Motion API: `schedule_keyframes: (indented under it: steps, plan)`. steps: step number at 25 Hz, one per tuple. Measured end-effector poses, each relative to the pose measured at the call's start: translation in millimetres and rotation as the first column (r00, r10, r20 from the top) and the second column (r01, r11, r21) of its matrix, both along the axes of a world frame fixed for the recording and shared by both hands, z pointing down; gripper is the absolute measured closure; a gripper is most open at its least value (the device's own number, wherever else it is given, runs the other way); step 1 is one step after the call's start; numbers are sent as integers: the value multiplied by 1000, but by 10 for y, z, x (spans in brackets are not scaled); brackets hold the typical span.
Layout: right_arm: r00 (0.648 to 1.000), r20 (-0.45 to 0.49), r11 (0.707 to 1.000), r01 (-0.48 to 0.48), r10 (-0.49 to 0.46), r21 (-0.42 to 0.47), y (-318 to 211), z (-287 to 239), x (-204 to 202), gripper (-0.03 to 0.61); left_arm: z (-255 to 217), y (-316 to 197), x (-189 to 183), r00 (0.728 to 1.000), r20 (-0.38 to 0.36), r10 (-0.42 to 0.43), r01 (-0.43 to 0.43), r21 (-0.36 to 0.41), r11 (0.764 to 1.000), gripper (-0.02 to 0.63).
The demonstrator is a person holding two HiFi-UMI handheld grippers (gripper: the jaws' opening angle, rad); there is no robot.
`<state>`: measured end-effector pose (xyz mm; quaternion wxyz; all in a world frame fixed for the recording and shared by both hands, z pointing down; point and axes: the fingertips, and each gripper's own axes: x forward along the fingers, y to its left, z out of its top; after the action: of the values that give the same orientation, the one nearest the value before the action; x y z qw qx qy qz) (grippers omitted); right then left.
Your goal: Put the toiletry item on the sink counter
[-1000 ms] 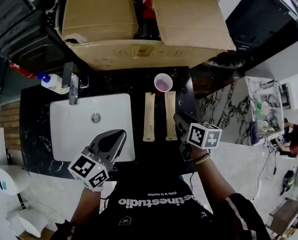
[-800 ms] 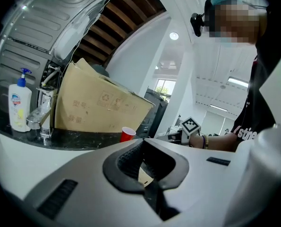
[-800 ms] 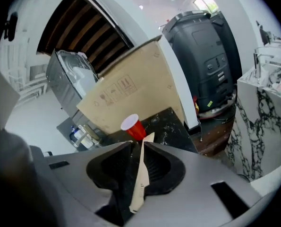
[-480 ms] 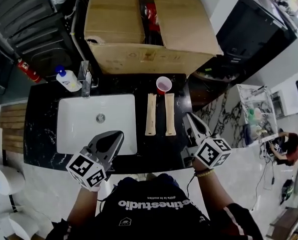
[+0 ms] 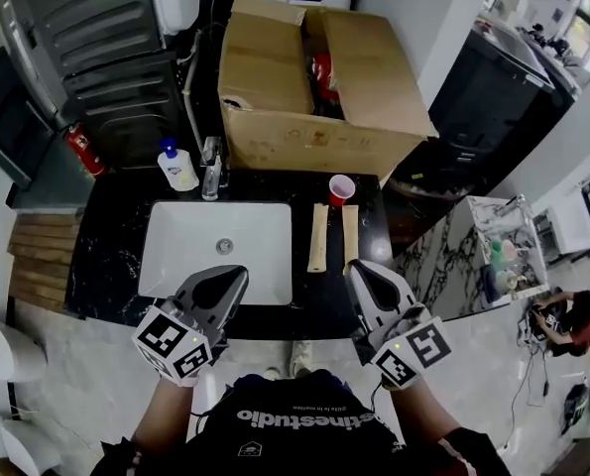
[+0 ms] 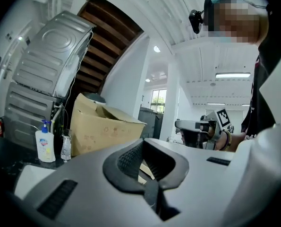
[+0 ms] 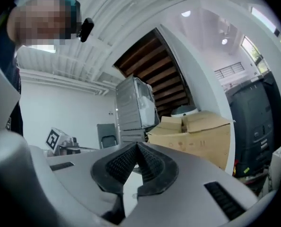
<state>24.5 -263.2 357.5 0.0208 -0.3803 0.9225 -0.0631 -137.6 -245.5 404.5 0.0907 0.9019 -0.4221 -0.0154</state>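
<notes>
Beige long flat toiletry packs, 2 of them, lie side by side on the black marble sink counter (image 5: 116,256): left pack (image 5: 317,238), right pack (image 5: 350,234), close but apart, right of the white rectangular sink (image 5: 190,256) and just below the small pink-red cup (image 5: 342,188). So the task's thing looks placed; what exactly the packs hold is too small to tell.

Left gripper (image 5: 237,276) hovers over the sink's near right corner. Its jaws are closed tip to tip with nothing between them, and only counter shows through the hollow of the pads. Right gripper (image 5: 357,271) hovers over the counter's near edge, just below the right pack, with jaws likewise closed and empty. Neither touches a pack.

Step, my call: between placements or finished, both tools idle near the body. If more items are due, they are likely in the big open brown cardboard box (image 5: 275,77) behind the counter, where red packaging (image 5: 324,72) shows in the gap between flaps. The next move would need 1 gripper to spread its jaws, reach forward over the cup without tipping it, and go down into the box.

Counts: 2 grippers, 2 beige packs, 1 cup, 1 sink, 1 chrome tap (image 5: 212,172), 1 white pump bottle with blue cap (image 5: 178,168), 1 cardboard box, 1 red fire extinguisher (image 5: 81,150).
</notes>
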Motion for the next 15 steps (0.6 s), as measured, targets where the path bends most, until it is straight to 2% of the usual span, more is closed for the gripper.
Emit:
schedule_keyframes:
  steps: [5,11,13,15]
  plan:
    - [995,-33,994,97,-95,55,469,-222,-363,541,-251,223,-200,1000,1,-17,17,52,998,601]
    - [997,-6,997,77,-77,9,663,-185,-389,540,-371,431,-410,997,-64,-38,42,59,997,601]
    - [998,-15,998,67,-66,12,704,-189,-393,540,-410,480,-463,993,-114,-37,43,54,998,601]
    - [998,-19,998,62,-61,21,739,-205,-408,540,-436,525,-506,991,-129,-39,46,57,997,601]
